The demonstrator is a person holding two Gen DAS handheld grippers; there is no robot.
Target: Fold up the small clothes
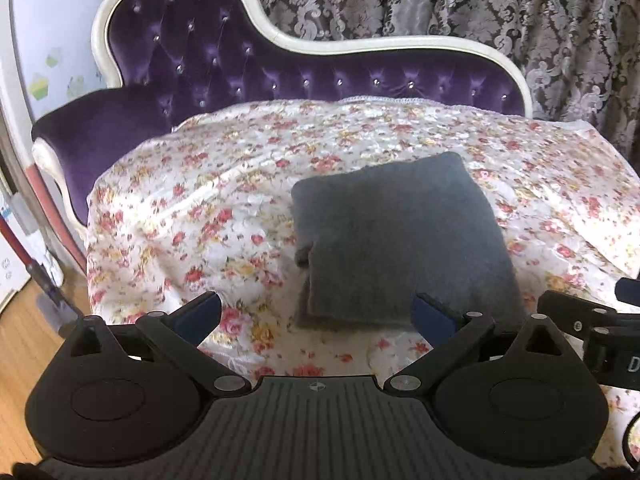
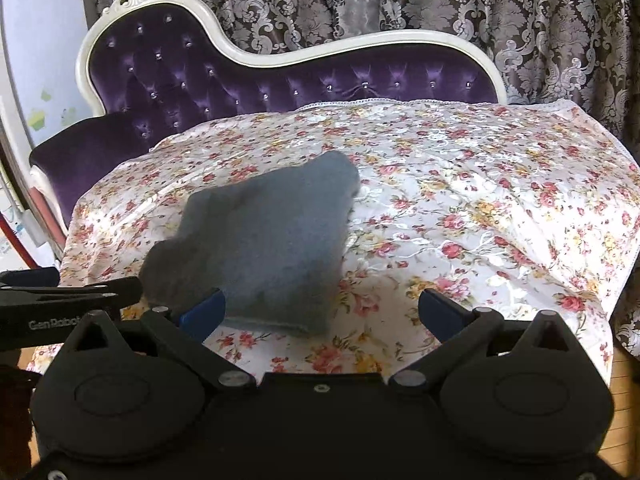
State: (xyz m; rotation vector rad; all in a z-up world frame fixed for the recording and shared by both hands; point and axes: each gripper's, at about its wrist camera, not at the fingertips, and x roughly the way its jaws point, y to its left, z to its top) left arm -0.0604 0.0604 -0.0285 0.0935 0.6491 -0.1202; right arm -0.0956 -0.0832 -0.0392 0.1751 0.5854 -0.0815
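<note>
A dark grey garment (image 1: 400, 236) lies folded into a rough rectangle on the floral cloth (image 1: 200, 200). In the right wrist view the grey garment (image 2: 272, 240) sits left of centre on the floral cloth (image 2: 480, 200). My left gripper (image 1: 316, 316) is open and empty, its fingers astride the garment's near edge, just above it. My right gripper (image 2: 320, 312) is open and empty, its left fingertip (image 2: 208, 312) at the garment's near edge. Each gripper shows at the edge of the other's view.
A purple tufted chaise (image 1: 280, 72) with a white frame stands behind the cloth. Patterned curtains (image 2: 440, 0) hang behind it. Wooden floor (image 1: 24, 352) and a red-handled tool (image 1: 24, 256) are at the left.
</note>
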